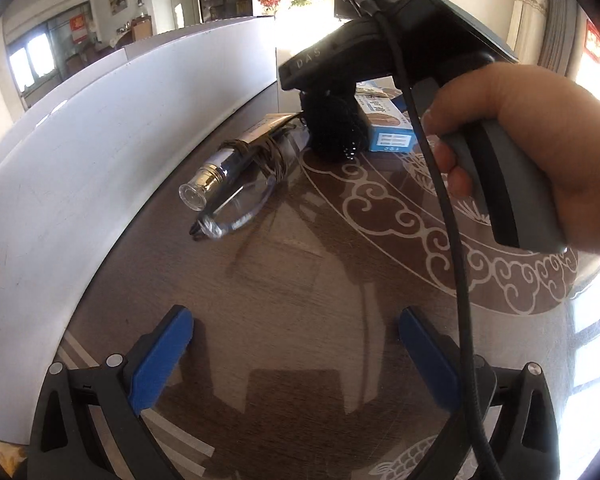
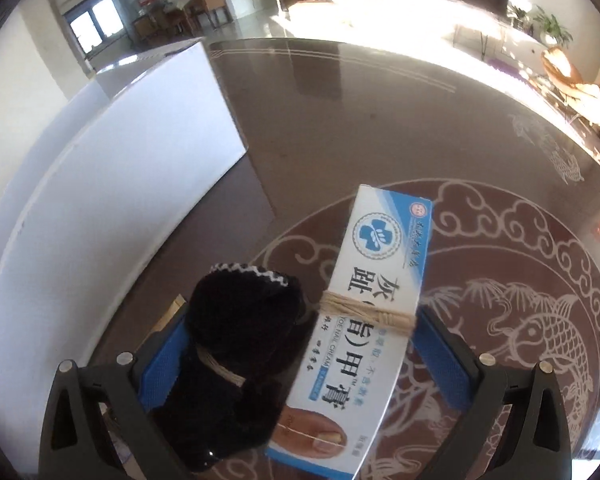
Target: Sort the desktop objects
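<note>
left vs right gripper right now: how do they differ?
The left gripper is open with nothing between its fingers; the right gripper has the black pouch and the blue-and-white cream box between its fingers. The left gripper sits over bare table; the right gripper sits over those objects. Both have blue pads.

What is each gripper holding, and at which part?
Left gripper: open, holding nothing. Right gripper: straddles the black pouch and blue-white cream box; whether it grips them cannot be told.
</note>
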### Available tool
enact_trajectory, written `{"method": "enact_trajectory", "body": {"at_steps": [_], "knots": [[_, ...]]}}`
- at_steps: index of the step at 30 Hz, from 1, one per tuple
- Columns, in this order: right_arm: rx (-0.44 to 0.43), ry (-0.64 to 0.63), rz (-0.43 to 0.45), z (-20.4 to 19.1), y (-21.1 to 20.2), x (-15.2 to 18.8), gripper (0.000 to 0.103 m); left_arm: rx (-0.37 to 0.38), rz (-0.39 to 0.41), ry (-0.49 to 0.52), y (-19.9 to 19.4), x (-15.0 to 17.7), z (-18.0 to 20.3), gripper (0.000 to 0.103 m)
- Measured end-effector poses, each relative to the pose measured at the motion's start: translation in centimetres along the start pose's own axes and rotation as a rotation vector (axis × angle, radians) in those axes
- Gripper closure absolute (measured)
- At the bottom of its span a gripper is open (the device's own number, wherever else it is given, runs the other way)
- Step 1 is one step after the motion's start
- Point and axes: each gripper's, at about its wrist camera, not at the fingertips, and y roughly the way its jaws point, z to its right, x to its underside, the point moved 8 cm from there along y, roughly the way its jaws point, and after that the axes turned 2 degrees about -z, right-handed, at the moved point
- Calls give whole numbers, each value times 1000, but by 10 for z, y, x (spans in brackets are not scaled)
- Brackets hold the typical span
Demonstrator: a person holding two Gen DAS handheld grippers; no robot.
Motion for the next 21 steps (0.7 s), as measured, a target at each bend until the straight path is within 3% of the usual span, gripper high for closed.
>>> {"method": "enact_trajectory", "body": {"at_steps": [3,10,15,19,21], "knots": [[0,-27,37,2,-11,16,22,1,1,2,0,-1,1,0],[-8,-24,55,51,-58,107,23,30,0,48,0,0,12,0],[-59,81,58,86,-94,169,7,32,3,50,3,-2,13,0],[-149,274,218,119,-136,190,5,32,3,49,3,-1,13,0],[-60,294,259,130,-144,193,3,32,3,49,3,-1,13,0]]}}
